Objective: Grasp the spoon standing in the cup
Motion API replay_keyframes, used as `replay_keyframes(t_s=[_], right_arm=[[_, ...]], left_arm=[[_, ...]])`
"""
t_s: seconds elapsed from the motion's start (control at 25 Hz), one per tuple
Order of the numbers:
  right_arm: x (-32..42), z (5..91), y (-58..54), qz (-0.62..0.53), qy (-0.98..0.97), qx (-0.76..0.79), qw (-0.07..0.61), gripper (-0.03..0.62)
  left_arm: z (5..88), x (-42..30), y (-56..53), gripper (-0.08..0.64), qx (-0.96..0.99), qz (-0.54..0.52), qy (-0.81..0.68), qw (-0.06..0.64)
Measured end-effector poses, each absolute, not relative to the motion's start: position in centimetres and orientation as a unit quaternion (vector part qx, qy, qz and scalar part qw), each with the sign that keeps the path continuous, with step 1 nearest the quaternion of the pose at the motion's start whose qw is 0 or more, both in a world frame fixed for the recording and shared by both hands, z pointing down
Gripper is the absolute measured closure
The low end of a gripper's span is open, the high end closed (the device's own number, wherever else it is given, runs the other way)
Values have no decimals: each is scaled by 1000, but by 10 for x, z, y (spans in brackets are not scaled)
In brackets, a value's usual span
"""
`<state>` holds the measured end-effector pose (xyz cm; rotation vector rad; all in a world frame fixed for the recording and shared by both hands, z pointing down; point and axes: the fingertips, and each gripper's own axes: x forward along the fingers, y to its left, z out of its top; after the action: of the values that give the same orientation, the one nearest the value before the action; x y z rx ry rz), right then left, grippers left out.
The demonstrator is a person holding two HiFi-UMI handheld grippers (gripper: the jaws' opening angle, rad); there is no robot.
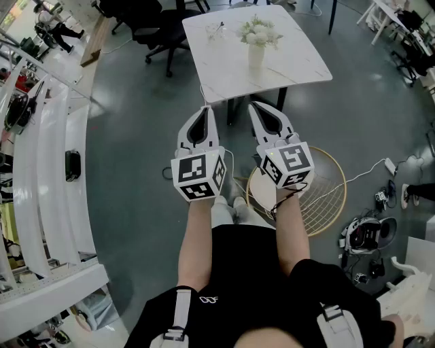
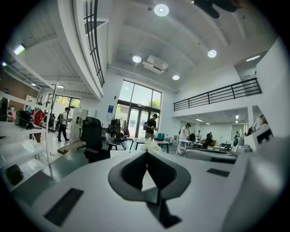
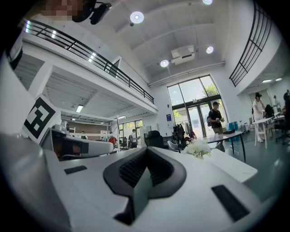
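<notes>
White left hand-held gripper, white table, grey floor.

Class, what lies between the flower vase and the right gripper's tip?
Only a bare stretch of the white table; the head view shows nothing standing between the flower vase and the right gripper.

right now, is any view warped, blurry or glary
Head view: fisheye bends the white shelves, table sharp. Left gripper view: dark round corners, ceiling lights glare, the left gripper close up looks soft. Right gripper view: same curve, the right gripper blurred, windows bright.
</notes>
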<state>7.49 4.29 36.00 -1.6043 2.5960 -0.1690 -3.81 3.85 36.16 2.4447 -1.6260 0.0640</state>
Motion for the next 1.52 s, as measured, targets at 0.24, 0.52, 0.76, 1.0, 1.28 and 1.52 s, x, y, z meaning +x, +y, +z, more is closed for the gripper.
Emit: replay_keyframes(t_s=[0.24,0.52,0.76,1.0,1.28,1.52], right_arm=[[79,371,35,-57,852,-519,37,586],[111,380,23,-77,812,-573,74,586],[139,403,6,-119,797,-585,92,586],[157,394,-9,-110,781,-600,137,586],[156,385,-37,-106,779,-597,157,586],[127,370,-65,-80,797,-577,159,586]], left_arm=[[372,-35,32,545,826,22,-553,110],[385,-62,33,545,804,-2,-580,132],[393,-73,26,545,784,9,-606,137],[368,-66,18,545,810,-45,-568,137],[339,-76,0,545,821,-75,-556,103],[327,-91,-28,545,828,-95,-545,93]])
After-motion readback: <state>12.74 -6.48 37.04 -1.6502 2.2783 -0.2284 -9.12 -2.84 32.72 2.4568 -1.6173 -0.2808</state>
